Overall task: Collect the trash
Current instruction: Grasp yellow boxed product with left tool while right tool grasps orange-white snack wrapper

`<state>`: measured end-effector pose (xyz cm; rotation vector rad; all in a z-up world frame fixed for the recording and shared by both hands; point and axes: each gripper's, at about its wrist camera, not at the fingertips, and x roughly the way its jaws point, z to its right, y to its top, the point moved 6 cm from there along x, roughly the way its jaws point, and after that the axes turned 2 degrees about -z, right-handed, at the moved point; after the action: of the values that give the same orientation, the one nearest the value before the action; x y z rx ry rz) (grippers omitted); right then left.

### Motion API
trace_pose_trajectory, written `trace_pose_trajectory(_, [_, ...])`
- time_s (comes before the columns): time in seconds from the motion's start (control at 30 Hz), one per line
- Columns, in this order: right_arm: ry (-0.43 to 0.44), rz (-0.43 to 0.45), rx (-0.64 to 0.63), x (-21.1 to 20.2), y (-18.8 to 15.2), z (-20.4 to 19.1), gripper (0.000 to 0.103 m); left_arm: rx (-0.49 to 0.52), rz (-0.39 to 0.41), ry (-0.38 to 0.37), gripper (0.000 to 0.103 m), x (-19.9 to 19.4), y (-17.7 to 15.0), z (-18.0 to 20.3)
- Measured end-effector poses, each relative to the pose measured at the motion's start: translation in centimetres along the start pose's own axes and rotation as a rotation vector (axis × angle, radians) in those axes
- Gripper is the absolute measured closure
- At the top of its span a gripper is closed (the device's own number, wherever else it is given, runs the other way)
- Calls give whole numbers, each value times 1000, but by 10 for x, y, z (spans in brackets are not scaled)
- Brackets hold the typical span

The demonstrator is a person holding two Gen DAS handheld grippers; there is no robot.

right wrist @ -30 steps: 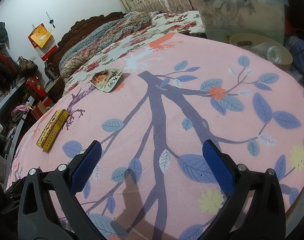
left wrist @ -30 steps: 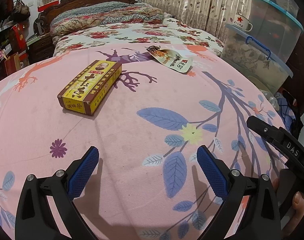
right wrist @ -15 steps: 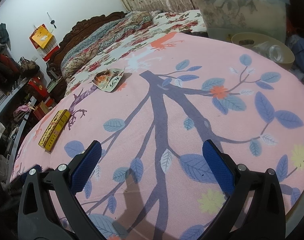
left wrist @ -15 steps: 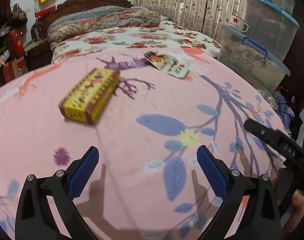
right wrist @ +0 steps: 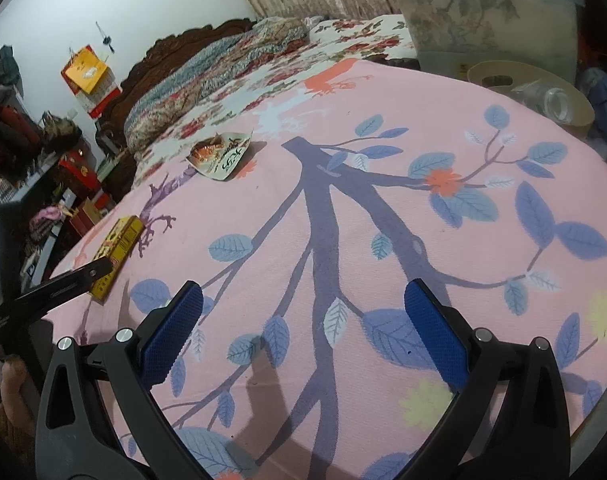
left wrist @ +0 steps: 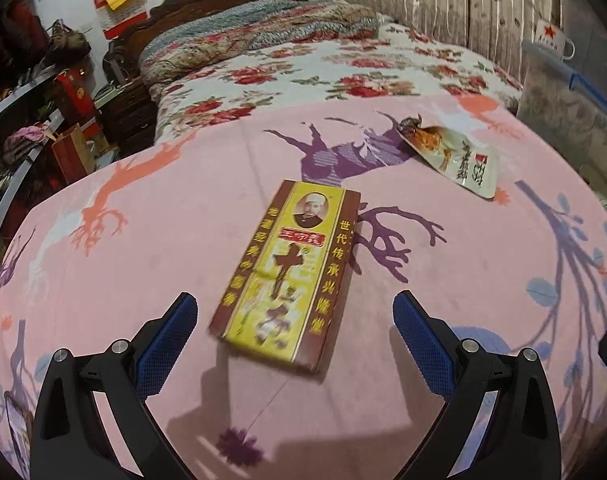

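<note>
- Where the left gripper [left wrist: 293,322] hangs with jaws spread wide, the near end of the yellow box [left wrist: 289,274] lies blurred between the fingertips, flat on the pink blanket [left wrist: 143,264].
- Its lid reads 世代传承; other characters smear.
- Right gripper [right wrist: 301,310]: jaws released, holding nothing.
- Farther off lies a snack wrapper [left wrist: 453,156], its writing too small to read.

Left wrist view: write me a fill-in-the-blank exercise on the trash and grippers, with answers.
1. The yellow box lies flat on the ____ blanket.
2. The left gripper has its jaws ____.
3. The snack wrapper lies ____ the box, farther from the gripper.
4. The right gripper holds ____.

Answers: pink; open; beyond; nothing
</note>
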<state>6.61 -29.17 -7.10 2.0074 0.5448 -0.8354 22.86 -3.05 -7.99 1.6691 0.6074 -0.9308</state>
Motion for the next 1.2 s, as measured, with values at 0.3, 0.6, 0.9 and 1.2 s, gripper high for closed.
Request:
trace_pose_trajectory(0.3, [190,-74,11,55,89,-21,10,-60,2,-59,18,10,-6,-7])
trace_pose_trajectory(0.6, [217,-120,-12,155,145,-55,19,-108,-25,-135,21,15,-8,-11])
trace_pose_trajectory(0.9, [272,-241,-106,178,134,-88,91,-125,3,-141,44,10,-8,-12])
trace_pose_trajectory(1.2, [389,-280,-53,105,45,-81,93,-76,0,-126,44,4,-18,-2])
